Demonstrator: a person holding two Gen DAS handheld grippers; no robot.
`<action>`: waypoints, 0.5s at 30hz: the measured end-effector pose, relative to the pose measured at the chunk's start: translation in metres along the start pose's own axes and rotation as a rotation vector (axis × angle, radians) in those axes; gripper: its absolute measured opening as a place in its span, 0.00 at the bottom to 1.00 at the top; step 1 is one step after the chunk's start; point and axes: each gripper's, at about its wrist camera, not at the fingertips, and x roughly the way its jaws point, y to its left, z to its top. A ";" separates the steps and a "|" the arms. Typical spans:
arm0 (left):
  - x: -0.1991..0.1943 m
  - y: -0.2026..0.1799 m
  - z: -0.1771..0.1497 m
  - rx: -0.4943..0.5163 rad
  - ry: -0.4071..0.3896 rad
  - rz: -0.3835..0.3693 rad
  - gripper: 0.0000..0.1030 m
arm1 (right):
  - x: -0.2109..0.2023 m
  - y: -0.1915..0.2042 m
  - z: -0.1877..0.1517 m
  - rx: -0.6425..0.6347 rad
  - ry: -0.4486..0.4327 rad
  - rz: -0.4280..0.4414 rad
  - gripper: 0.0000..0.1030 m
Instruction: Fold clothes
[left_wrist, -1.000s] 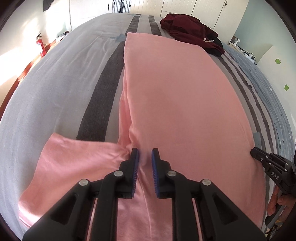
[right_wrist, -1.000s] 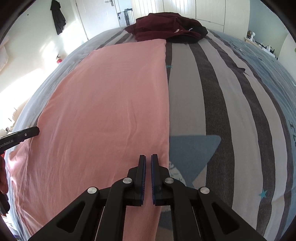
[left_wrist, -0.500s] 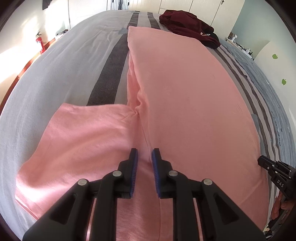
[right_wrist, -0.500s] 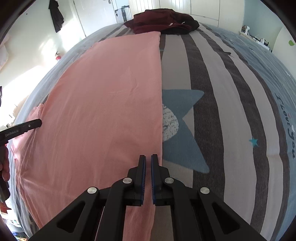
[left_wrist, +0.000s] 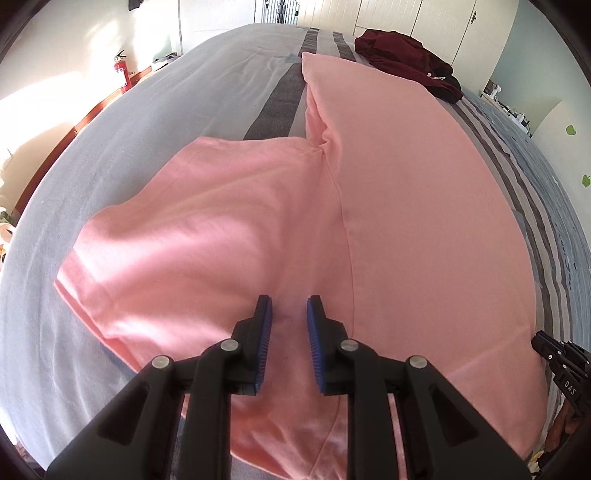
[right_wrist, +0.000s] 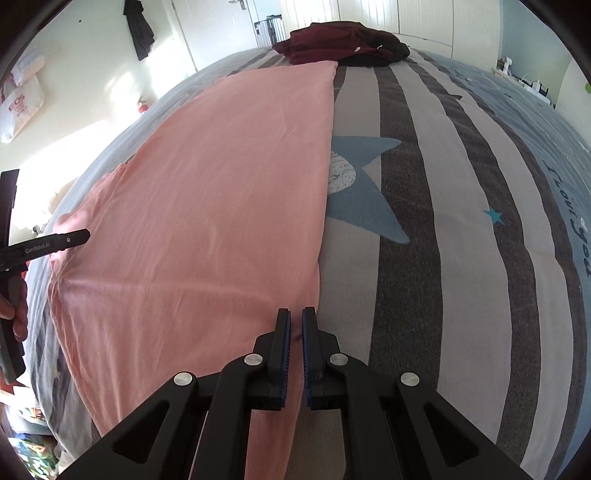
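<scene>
Pink shirt (left_wrist: 388, 221) spread flat on the bed (left_wrist: 147, 110), fills centre of the left wrist frame; one sleeve (left_wrist: 207, 229) sticks out toward frame left, lying flat on grey bedding. In the right wrist view the same shirt (right_wrist: 207, 206) covers the left half of the frame, its long straight edge running from top centre down to bottom centre, next to the striped cover with a blue star (right_wrist: 365, 199).

Left claw (left_wrist: 289, 314) at bottom centre of its frame, blue pads spread with a clear gap, pink cloth visible between them; fabric sits under and between the jaws near the sleeve seam, cannot tell if pads touch it. Right claw (right_wrist: 295, 325) at bottom centre of its frame, jaws nearly pressed together, narrow slit only, pinching the shirt's edge, with a strip of pink running back under the fingers.

Other claw shows at the edge of each view: right one at lower right of the left wrist frame (left_wrist: 561, 365), left one at mid left of the right wrist frame (right_wrist: 48, 245), with a hand (right_wrist: 16, 306) gripping it.

Dark red clothes pile (right_wrist: 343, 42) at the far end of the bed, top centre, just beyond the shirt's far corner. Red fire extinguisher (left_wrist: 122, 72) by the wall, upper left of the left wrist frame. Dark garment (right_wrist: 138, 31) hangs on the wall, upper left in the right wrist view.
</scene>
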 end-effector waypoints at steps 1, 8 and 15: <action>-0.002 0.001 -0.003 -0.011 0.000 0.004 0.16 | -0.003 -0.001 -0.005 -0.004 0.000 0.007 0.10; -0.018 0.004 -0.034 -0.041 0.011 0.029 0.17 | -0.019 -0.001 -0.040 -0.027 0.023 0.035 0.13; -0.036 0.004 -0.054 -0.063 0.003 0.036 0.17 | -0.041 0.003 -0.073 -0.049 0.043 0.024 0.13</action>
